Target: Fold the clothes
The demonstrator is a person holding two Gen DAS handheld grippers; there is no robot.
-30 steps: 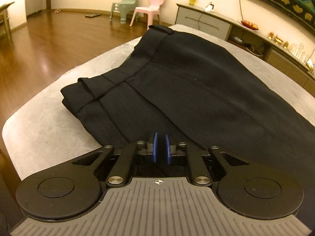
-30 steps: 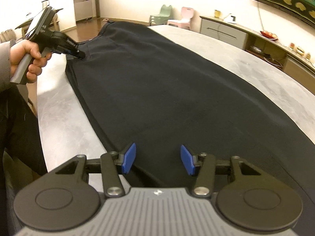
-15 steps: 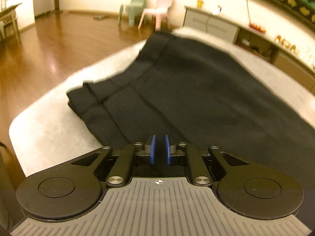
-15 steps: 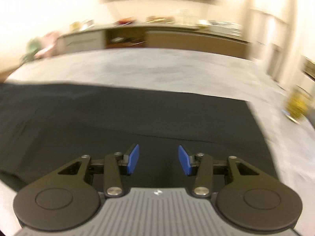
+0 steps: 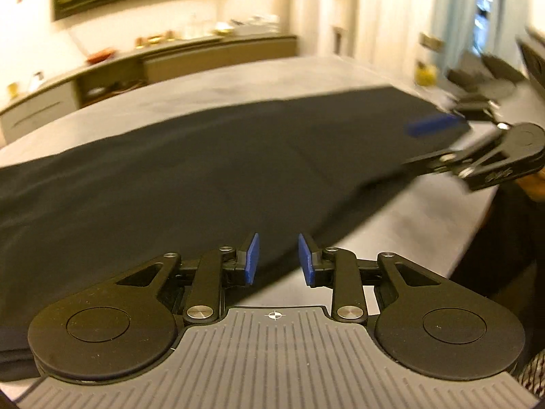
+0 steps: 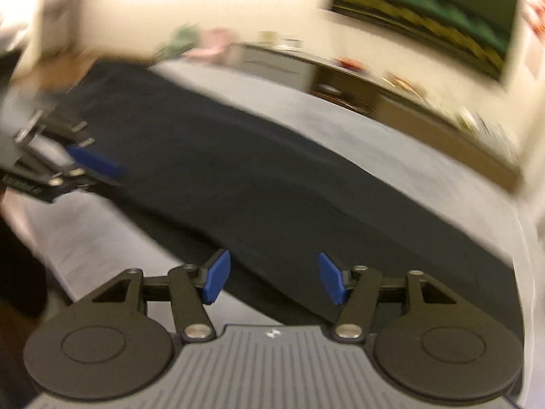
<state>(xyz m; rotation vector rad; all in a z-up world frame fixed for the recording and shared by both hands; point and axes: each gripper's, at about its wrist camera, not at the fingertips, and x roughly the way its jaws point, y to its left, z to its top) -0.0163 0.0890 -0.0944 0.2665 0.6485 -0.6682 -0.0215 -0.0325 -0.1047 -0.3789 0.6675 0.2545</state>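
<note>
A long black garment (image 5: 190, 177) lies flat along the grey table (image 5: 419, 228); it also shows in the right wrist view (image 6: 259, 184). My left gripper (image 5: 276, 262) is open and empty, just above the garment's near edge. My right gripper (image 6: 272, 277) is open and empty, over the near edge toward the other end. Each gripper shows blurred in the other's view: the right one (image 5: 453, 136) at the far right, the left one (image 6: 75, 167) at the far left, both by the cloth's near edge.
A low sideboard (image 5: 143, 68) with small items runs along the far wall under a dark wall hanging (image 6: 425, 27). A yellow object (image 5: 424, 75) and dark blurred items (image 5: 477, 81) sit at the table's far right end. Both views are motion-blurred.
My left gripper opened, letting go of the garment, and swung to face across the table. My right gripper also swung round along the near edge and stayed open.
</note>
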